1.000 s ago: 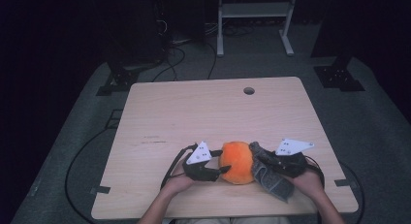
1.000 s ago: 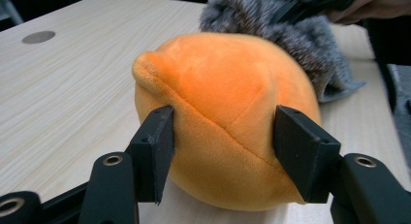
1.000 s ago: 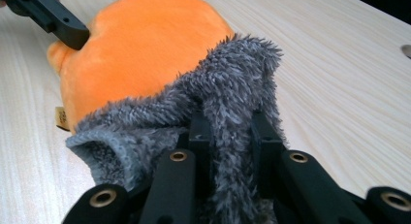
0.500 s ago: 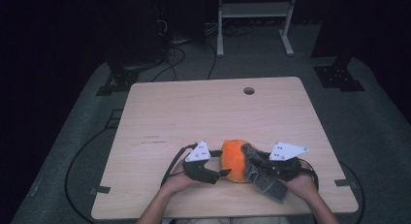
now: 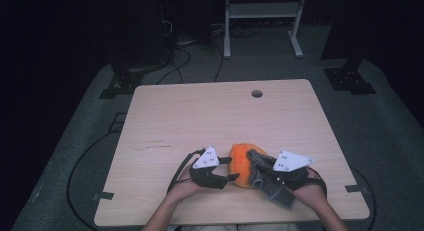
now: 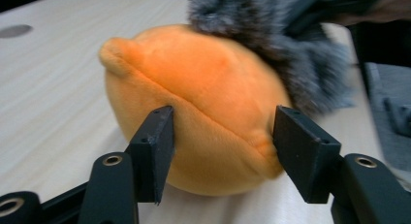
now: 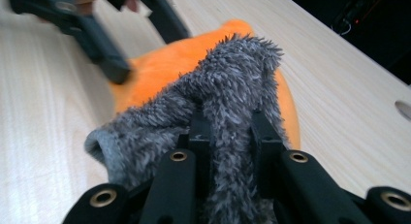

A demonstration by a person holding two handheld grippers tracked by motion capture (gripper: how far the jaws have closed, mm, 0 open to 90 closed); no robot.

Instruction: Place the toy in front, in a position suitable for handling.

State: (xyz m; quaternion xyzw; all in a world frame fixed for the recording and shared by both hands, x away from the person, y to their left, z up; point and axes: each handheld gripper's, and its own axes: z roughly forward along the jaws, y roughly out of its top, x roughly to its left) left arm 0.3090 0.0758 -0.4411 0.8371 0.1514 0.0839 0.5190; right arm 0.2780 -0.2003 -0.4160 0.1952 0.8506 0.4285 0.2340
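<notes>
Rounded orange plush toy (image 6: 194,112), soft short pile, sits on the pale wooden table (image 5: 210,116) near the person's edge, between the two hand-held grippers. A raised seam runs across its face and ends in a small pinched nub at one end, seen in the left gripper view. The fabric looks plump and evenly stuffed, with no print or markings on the side that faces the cameras.

Shaggy grey fleece cloth (image 7: 218,103) lies draped over the top and right flank of the toy; long fibres, darker at the tips, one rolled hem showing a smoother grey lining.

Left gripper (image 6: 220,153): jaws have just been closing, and they now pinch the lower body of the orange toy, one pad pressed into each side. Right gripper (image 7: 230,136): jaws clamped on a fold of the grey cloth, fibres bulging out between and around the pads.

Hard to read: the far side of the toy is hidden under the cloth. In the high view the toy (image 5: 240,163) is half covered by cloth (image 5: 265,178) and grippers, left (image 5: 220,177) and right (image 5: 272,173). The cloth's lower edge is cut off in the right gripper view, and the cloth is blurred in the left gripper view.
</notes>
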